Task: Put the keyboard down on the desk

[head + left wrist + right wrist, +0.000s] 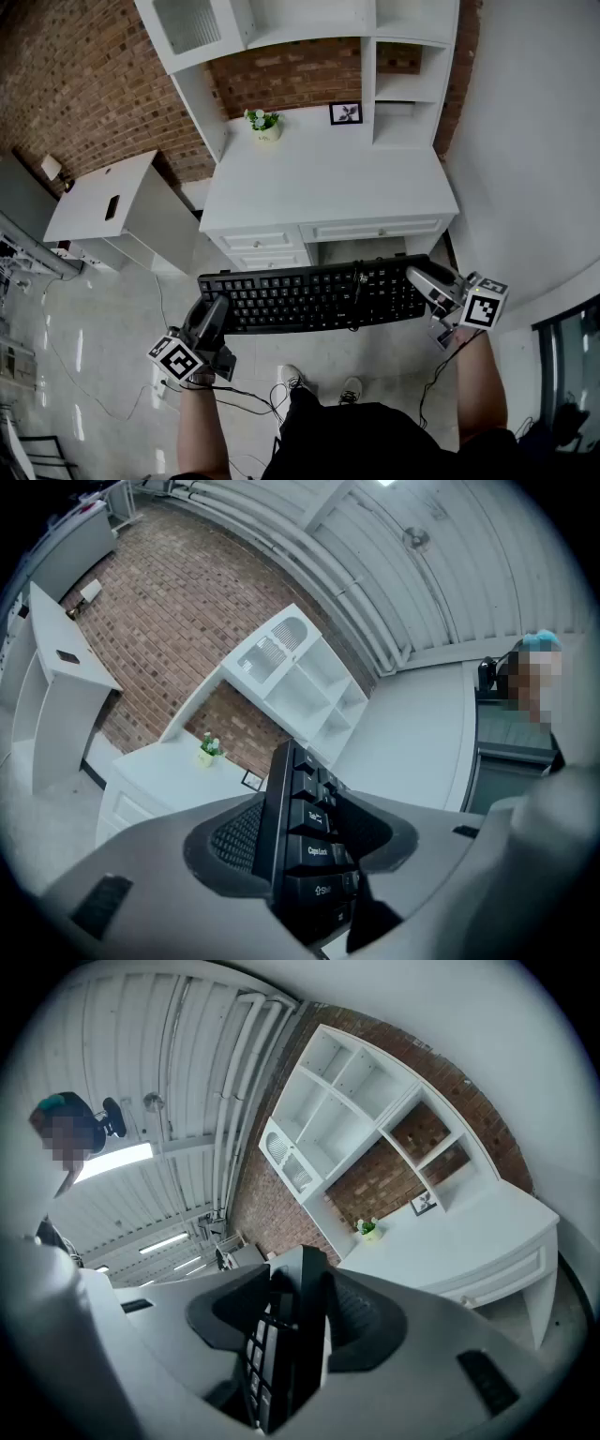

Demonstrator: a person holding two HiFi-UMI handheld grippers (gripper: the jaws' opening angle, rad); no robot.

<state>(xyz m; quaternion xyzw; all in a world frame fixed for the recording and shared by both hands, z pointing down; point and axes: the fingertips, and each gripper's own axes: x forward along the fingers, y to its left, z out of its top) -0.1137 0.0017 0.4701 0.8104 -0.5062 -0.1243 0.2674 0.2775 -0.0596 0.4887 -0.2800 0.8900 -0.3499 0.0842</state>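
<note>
A black keyboard [314, 296] hangs level in the air in front of the white desk [328, 183], above the floor. My left gripper [212, 317] is shut on the keyboard's left end [305, 850]; the Caps Lock and Shift keys show between its pads. My right gripper [424, 284] is shut on the right end [286, 1344], which stands edge-on between its jaws. The desk top lies ahead of both grippers, apart from the keyboard.
On the desk stand a small potted plant [263, 124] and a framed picture [346, 112], under white shelves [309, 23]. A low white cabinet [112, 202] stands at the left by the brick wall. Cables [244, 394] trail on the floor by my feet.
</note>
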